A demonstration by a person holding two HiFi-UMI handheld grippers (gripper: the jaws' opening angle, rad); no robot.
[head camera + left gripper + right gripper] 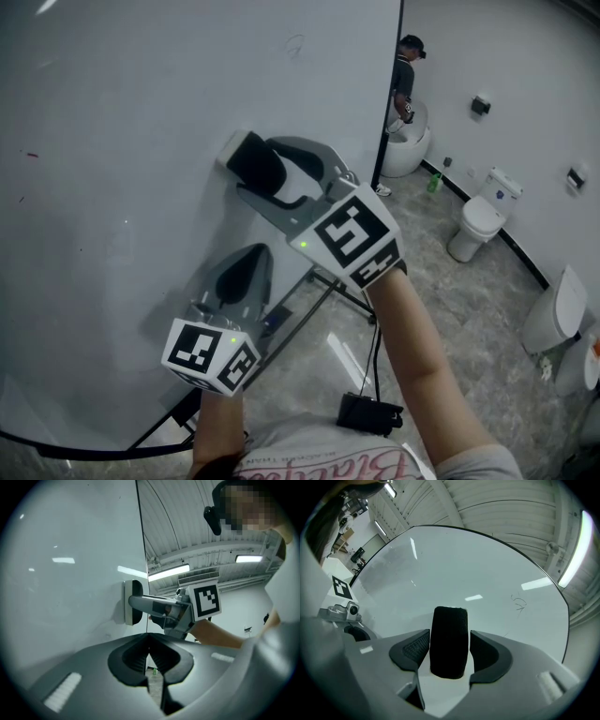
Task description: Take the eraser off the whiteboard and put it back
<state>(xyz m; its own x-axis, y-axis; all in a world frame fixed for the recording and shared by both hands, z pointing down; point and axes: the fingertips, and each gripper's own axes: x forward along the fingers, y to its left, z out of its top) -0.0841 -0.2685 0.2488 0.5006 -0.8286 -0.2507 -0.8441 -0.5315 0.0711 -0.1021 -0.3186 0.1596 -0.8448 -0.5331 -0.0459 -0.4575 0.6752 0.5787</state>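
Straddling the eraser (249,161) without pinching it, the right gripper (449,652) points level and square-on at the whiteboard (131,131). Its jaws are spread wide, and its own view shows a thin gap between each ribbed pad and the eraser's dark sides. Nothing is clamped, so I judge the eraser stays up because it clings to the board, pale face flat against the surface and dark back toward the tool. That square approach makes sense to me: jaws on either side of the narrow body could close on it or draw straight back without knocking it askew. Whether it is about to be lifted or is already back in place, I cannot tell from here. The eraser sits deep between the jaws, near the board's right edge. Lower down and nearer the person, the left gripper (149,660) has its jaws pressed together on nothing. It tilts slightly upward beside the board, well apart from the eraser, seemingly just waiting out of the way.
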